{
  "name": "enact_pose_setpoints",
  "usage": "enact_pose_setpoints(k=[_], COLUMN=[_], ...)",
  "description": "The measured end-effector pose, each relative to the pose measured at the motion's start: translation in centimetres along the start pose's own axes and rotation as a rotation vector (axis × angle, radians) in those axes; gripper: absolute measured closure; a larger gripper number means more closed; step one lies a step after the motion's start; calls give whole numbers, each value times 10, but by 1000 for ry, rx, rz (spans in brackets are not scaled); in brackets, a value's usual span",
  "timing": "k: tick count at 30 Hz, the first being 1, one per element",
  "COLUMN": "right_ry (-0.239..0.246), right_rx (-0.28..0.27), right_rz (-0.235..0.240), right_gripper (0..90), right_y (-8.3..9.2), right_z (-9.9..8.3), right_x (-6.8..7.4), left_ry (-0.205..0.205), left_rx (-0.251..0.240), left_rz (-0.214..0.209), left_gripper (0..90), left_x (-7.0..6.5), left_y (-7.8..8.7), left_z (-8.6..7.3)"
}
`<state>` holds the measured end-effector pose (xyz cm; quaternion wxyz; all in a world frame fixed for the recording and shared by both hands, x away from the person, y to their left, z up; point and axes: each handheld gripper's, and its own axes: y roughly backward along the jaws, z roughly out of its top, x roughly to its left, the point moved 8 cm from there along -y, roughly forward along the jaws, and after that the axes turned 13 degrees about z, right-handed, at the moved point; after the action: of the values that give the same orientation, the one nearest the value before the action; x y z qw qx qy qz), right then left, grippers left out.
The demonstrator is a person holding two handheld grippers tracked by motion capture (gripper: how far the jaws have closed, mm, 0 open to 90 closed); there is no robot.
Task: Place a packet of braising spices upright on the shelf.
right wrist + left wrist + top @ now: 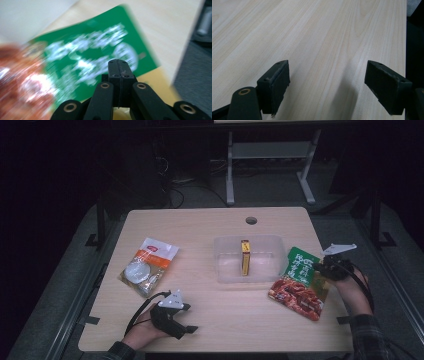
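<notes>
A green and red food pouch (300, 282) lies at the table's right edge, blurred in the right gripper view (82, 57). My right gripper (320, 268) is at the pouch's right side with its jaws (118, 63) pressed together; I see nothing between them. My left gripper (189, 318) rests near the front left of the table, and its jaws (327, 85) stand wide apart over bare wood. A clear plastic container (222, 270) sits mid-table with a yellow box (245, 257) standing on edge inside. A white and orange pouch (148, 265) lies at the left.
The light wooden table (200, 230) has a round cable hole (251, 220) near its far edge. Beyond it stands a grey metal stand (230, 175) on dark floor. A drop to the floor borders the table right of the green pouch.
</notes>
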<state>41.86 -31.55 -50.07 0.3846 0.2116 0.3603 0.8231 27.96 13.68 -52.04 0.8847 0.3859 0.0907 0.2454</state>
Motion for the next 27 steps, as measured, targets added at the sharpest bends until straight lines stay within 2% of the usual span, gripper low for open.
enact_pose_setpoints(k=[3, 6, 8, 9, 13, 18, 27], right_ry=[-39, -79, -86, -109, -110, -105, -87], right_rx=[-28, -28, -28, -40, -28, 23, 57], right_rz=[-29, -60, -60, -36, -25, -28, -24], right_gripper=[900, 900, 900, 900, 900, 900, 900], right_y=[-8, -19, -20, -24, -31, -39, -34], right_z=[11, 16, 16, 17, 16, 11, 3], right_x=[-17, -35, -37, -39, -40, -40, -36], left_ry=[-1, 0, -8, -7, -2, -2, -6], left_rx=[1, 4, 7, 7, 5, 7, 7], left_rz=[0, -1, -2, -2, -5, -4, -4], left_gripper=[196, 195, 196, 196, 196, 196, 196], left_x=[1, 1, 1, 1, 0, 0, -1], left_y=[0, 0, 1, 1, -1, -1, 0], left_z=[0, -1, -2, -2, -1, -1, -2])
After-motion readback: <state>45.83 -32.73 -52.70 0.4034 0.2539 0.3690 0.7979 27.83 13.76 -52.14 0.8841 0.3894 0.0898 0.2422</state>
